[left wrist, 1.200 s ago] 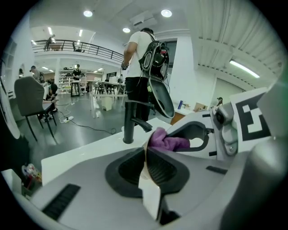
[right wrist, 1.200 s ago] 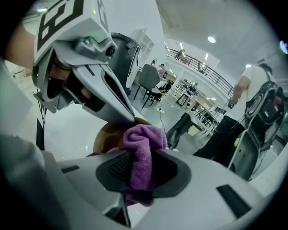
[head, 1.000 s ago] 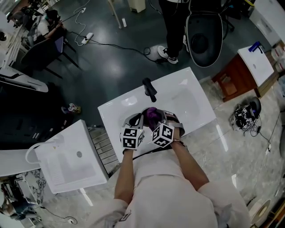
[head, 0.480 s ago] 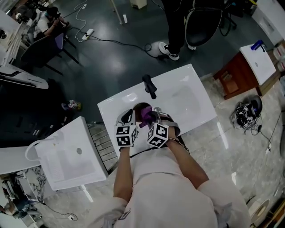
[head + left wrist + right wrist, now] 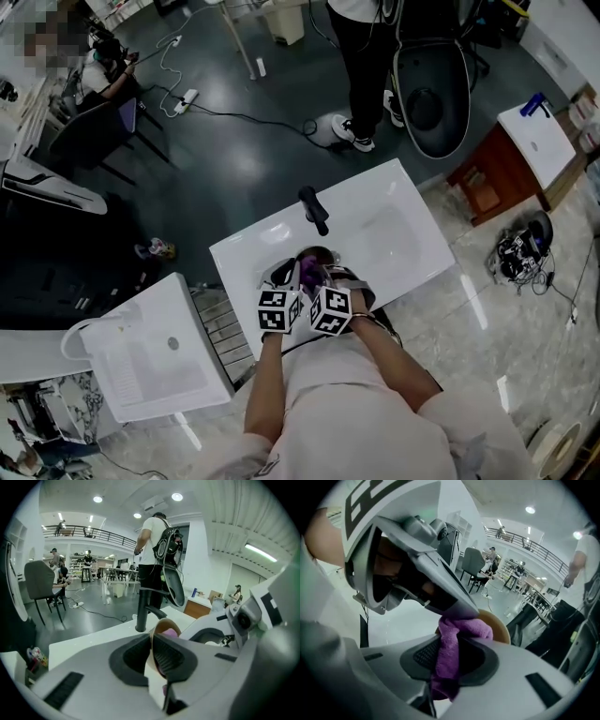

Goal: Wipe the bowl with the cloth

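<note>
- The left hand-held gripper (image 5: 153, 651) is clamped on the thin rim of the tan bowl (image 5: 164, 624), just on the near side of the black faucet (image 5: 314, 208).
- The right hand-held gripper (image 5: 454, 656) is pinched shut on the fluffy purple cloth (image 5: 461, 630), right alongside. The cloth's wad points into the smooth round bowl mouth.
- Both are over the glossy white worktop (image 5: 394, 225).

Bowl (image 5: 165, 629) is tan and tipped up on edge over the white bench (image 5: 394, 234), its rim pinched thin between the left tool's (image 5: 152, 654) jaws. Cloth (image 5: 461, 627) is purple and fluffy, bunched in the right tool's (image 5: 449, 660) clamped jaws. Its top wad pushes into the bowl's hollow, touching the inside wall.
</note>
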`<state>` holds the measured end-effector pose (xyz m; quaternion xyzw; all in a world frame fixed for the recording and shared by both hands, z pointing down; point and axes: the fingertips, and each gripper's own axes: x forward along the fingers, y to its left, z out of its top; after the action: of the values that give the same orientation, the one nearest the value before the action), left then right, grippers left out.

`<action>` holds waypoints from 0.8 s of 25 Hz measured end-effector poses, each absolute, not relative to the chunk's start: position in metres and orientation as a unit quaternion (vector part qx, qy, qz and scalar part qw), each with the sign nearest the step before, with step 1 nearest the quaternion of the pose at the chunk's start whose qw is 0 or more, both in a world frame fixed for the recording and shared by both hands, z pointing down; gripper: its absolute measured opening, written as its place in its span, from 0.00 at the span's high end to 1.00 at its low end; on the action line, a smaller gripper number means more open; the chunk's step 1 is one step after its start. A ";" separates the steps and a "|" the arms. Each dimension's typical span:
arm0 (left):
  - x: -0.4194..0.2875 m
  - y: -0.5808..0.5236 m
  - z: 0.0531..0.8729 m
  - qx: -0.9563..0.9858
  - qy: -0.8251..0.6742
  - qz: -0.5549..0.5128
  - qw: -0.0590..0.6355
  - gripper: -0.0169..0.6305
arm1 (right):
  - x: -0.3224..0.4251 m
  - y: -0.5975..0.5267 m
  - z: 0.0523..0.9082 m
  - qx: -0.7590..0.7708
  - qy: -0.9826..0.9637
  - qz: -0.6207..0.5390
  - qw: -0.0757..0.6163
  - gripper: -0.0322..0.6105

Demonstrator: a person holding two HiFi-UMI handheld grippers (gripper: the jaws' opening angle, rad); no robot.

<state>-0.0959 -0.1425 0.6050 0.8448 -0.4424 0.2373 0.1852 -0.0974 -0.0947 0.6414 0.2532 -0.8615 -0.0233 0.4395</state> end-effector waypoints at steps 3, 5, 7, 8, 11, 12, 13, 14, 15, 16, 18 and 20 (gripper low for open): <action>-0.085 -0.139 0.610 0.857 -0.414 0.243 0.188 0.94 | -0.092 -0.097 0.642 0.256 -0.864 -0.015 0.434 0.81; -0.081 -0.135 0.614 0.862 -0.400 0.246 0.193 0.94 | -0.087 -0.097 0.643 0.263 -0.863 -0.009 0.431 0.81; -0.077 -0.133 0.618 0.865 -0.389 0.255 0.189 0.94 | -0.083 -0.099 0.646 0.274 -0.861 -0.003 0.429 0.81; -0.076 -0.131 0.620 0.866 -0.384 0.261 0.186 0.94 | -0.080 -0.100 0.647 0.280 -0.860 0.001 0.428 0.81; -0.073 -0.126 0.625 0.868 -0.372 0.277 0.177 0.94 | -0.074 -0.101 0.652 0.296 -0.856 0.014 0.424 0.80; -0.073 -0.126 0.626 0.869 -0.368 0.281 0.173 0.94 | -0.071 -0.103 0.653 0.304 -0.854 0.017 0.422 0.80; -0.072 -0.127 0.626 0.870 -0.365 0.285 0.168 0.94 | -0.068 -0.107 0.653 0.313 -0.852 0.020 0.420 0.80; -0.070 -0.127 0.626 0.871 -0.363 0.287 0.164 0.94 | -0.063 -0.111 0.651 0.324 -0.849 0.024 0.416 0.80; -0.068 -0.128 0.625 0.872 -0.361 0.289 0.161 0.94 | -0.058 -0.115 0.650 0.333 -0.848 0.029 0.412 0.80; -0.066 -0.128 0.625 0.872 -0.359 0.291 0.159 0.94 | -0.053 -0.117 0.647 0.340 -0.847 0.032 0.408 0.80; -0.061 -0.126 0.625 0.873 -0.358 0.292 0.158 0.94 | -0.046 -0.118 0.645 0.345 -0.844 0.028 0.410 0.80; -0.059 -0.124 0.628 0.873 -0.356 0.293 0.159 0.94 | -0.043 -0.116 0.644 0.346 -0.839 0.017 0.419 0.80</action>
<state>-0.0589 -0.1236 0.6276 0.8730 -0.3563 0.2925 0.1590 -0.0425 -0.1155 0.6444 0.3464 -0.8392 0.0167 0.4189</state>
